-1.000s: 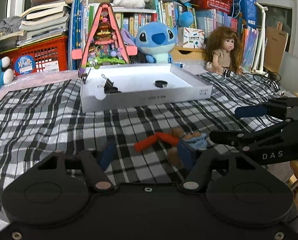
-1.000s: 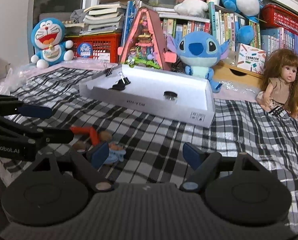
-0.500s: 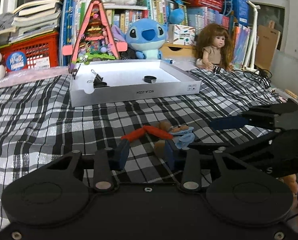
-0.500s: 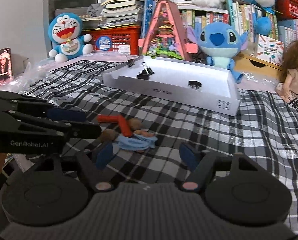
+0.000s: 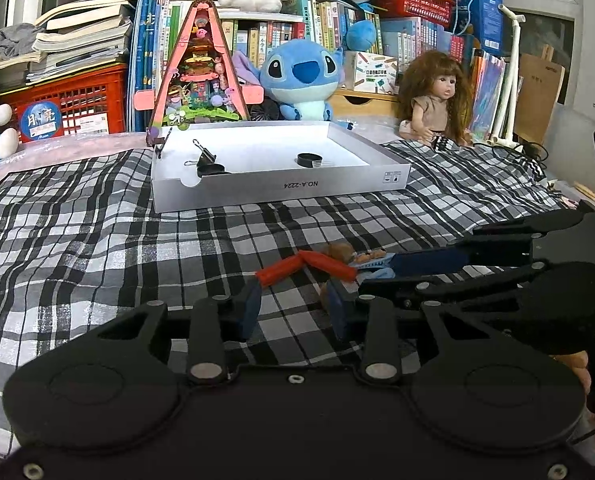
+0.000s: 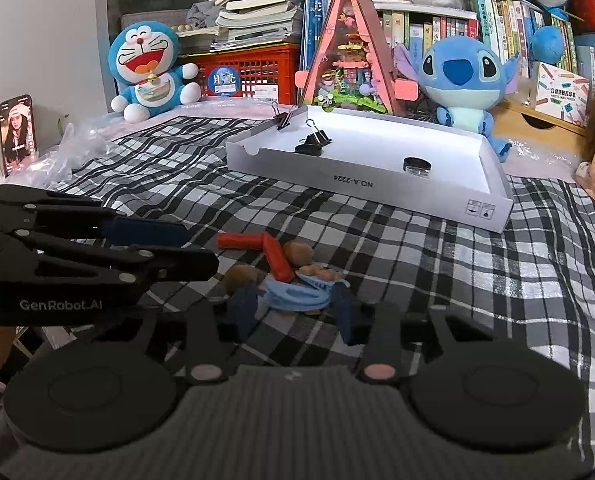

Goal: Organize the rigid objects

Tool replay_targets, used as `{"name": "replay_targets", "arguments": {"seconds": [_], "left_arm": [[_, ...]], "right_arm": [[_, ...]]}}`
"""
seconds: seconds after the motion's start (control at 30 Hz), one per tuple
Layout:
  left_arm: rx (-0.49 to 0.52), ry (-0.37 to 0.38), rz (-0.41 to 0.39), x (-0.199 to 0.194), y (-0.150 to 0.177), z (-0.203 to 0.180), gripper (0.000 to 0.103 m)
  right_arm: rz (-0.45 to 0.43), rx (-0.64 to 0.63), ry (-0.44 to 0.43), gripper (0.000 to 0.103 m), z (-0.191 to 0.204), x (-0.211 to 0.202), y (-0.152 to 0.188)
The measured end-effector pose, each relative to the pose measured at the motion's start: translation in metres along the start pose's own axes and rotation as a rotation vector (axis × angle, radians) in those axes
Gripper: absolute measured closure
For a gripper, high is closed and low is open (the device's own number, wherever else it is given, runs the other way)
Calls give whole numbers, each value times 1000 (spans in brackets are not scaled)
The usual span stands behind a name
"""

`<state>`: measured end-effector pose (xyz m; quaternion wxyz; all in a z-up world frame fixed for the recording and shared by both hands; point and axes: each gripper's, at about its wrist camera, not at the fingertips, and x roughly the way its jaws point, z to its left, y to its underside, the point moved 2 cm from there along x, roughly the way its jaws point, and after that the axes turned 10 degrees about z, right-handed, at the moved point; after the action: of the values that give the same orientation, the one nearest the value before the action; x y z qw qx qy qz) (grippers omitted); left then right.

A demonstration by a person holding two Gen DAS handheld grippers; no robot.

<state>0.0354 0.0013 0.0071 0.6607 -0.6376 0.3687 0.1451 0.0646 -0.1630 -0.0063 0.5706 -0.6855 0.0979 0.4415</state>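
Right wrist view gives us the clearest read: a small pile of toy pieces lies on the plaid bedspread [image 6: 437, 264] toward its near edge, and our right tongs [image 6: 293, 312] stand part open and empty around the light blue plastic piece [image 6: 297, 294], one finger at each end of it. Its long axis runs crosswise to the fingers, so we judge that closing would catch it end to end. The two red sticks [image 6: 257, 246] and brown nuts [image 6: 297, 254] lie just beyond, toward the box. Our left tongs [image 5: 293, 304] are likewise part open and hold nothing, with the red sticks straight ahead. The white cardboard box [image 6: 493, 208] sits farther toward the bed's far edge; it holds binder clips [image 6: 313, 140] and a small black round lid [image 6: 416, 163].
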Motion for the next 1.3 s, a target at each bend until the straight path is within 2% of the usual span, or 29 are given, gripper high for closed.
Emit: {"name": "replay_targets", "arguments": {"seconds": [0.13, 0.23, 0.33, 0.4, 0.57, 0.67, 0.8, 0.87, 1.2, 1.23, 1.3], "left_arm": [[5, 6, 0, 0, 2, 0, 69], [8, 14, 2, 1, 3, -4, 69], [13, 26, 6, 4, 3, -8, 75], [10, 40, 14, 7, 2, -10, 75], [1, 70, 39, 19, -2, -16, 77], [-19, 85, 58, 28, -5, -18, 88], [-18, 57, 40, 29, -6, -19, 88], [-9, 42, 28, 26, -7, -19, 88], [-20, 4, 10, 17, -11, -8, 88], [-20, 4, 9, 17, -11, -8, 88], [-21, 4, 5, 16, -12, -8, 88]], "right_arm": [[2, -2, 3, 62, 1, 1, -1], [-2, 0, 9, 74, 1, -1, 0], [-5, 5, 24, 74, -1, -6, 1], [-7, 13, 27, 74, -4, -8, 1], [-5, 27, 32, 67, -9, -10, 0], [-9, 41, 32, 67, -14, -12, -1], [-7, 28, 32, 67, -15, -13, 0], [-2, 26, 28, 53, -15, -10, 1], [10, 21, 36, 48, -10, 4, -2], [10, 20, 34, 62, -10, 4, -3], [5, 17, 35, 69, -8, 1, -2]]}}
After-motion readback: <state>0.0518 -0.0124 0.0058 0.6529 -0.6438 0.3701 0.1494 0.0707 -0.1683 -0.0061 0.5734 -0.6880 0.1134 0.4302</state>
